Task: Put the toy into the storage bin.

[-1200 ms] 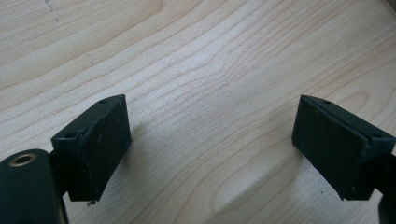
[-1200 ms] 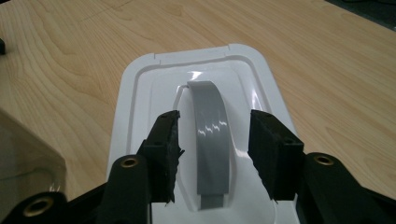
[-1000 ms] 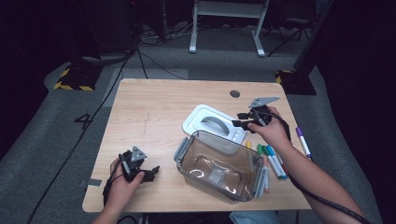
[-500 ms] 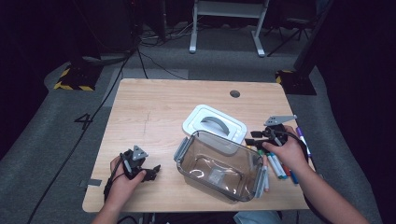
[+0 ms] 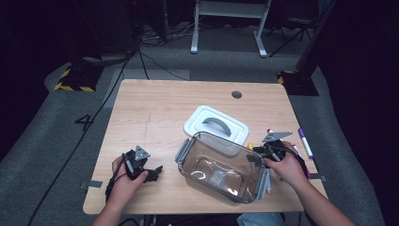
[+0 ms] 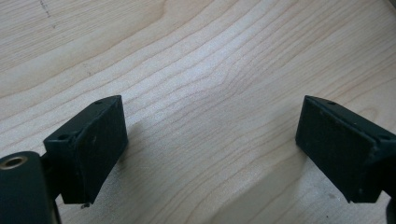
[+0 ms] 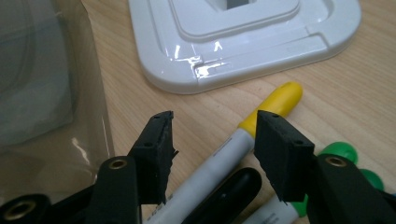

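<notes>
The right gripper point(image 5: 266, 151) has come down from above the white lid point(image 5: 215, 125) to the markers at the right of the high view. Its jaws have just been opening and now straddle the yellow-capped marker point(image 7: 261, 121) without pressing it, so a pick-up looks close.

The left gripper point(image 5: 149, 170), at lower left, rests on the table point(image 5: 160, 103) with jaws wide and nothing between them.

By count there are two grippers, one clear plastic box point(image 5: 217, 165) at lower centre and one lid just above it. The right gripper view shows at least four markers: yellow, black point(image 7: 223, 196) and two green caps point(image 7: 343, 151). A purple one point(image 5: 305, 142) lies apart at the right edge.
</notes>
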